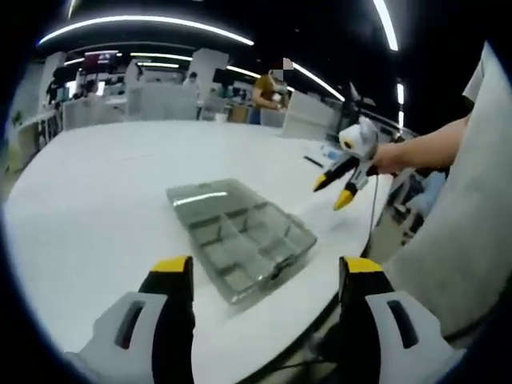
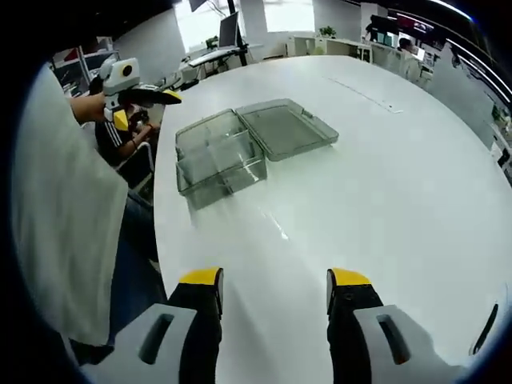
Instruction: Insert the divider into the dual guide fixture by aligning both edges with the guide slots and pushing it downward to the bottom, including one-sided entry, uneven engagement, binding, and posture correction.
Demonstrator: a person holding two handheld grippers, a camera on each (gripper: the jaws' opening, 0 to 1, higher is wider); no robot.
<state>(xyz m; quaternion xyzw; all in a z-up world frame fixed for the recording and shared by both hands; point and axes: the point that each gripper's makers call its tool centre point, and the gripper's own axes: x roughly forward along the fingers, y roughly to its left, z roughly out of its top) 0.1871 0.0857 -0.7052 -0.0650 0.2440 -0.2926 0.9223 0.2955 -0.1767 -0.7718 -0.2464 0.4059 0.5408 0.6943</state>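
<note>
White table (image 2: pixel 384 176) — open organizer box (image 2: pixel 240 144) ahead of tongs.

Clear plastic compartment box (image 1: pixel 244 240) (image 2: pixel 218 158) seen lying flat near bench edge, lid (image 1: pixel 206 194) (image 2: pixel 286 126) swung fully open and laid flat beside tray. Tray split into several cells by internal walls. Separate divider not discernible. Nothing gripped; box untouched.

- We see a clear, glossy plastic box (image 2: pixel 220 156), its open lid (image 2: pixel 286 126) catching glare.
- We read the white surface (image 2: pixel 384 184) as smooth with a soft sheen.
- Our claws (image 1: pixel 264 276) look like matt plastic, yellow-tipped.
</note>
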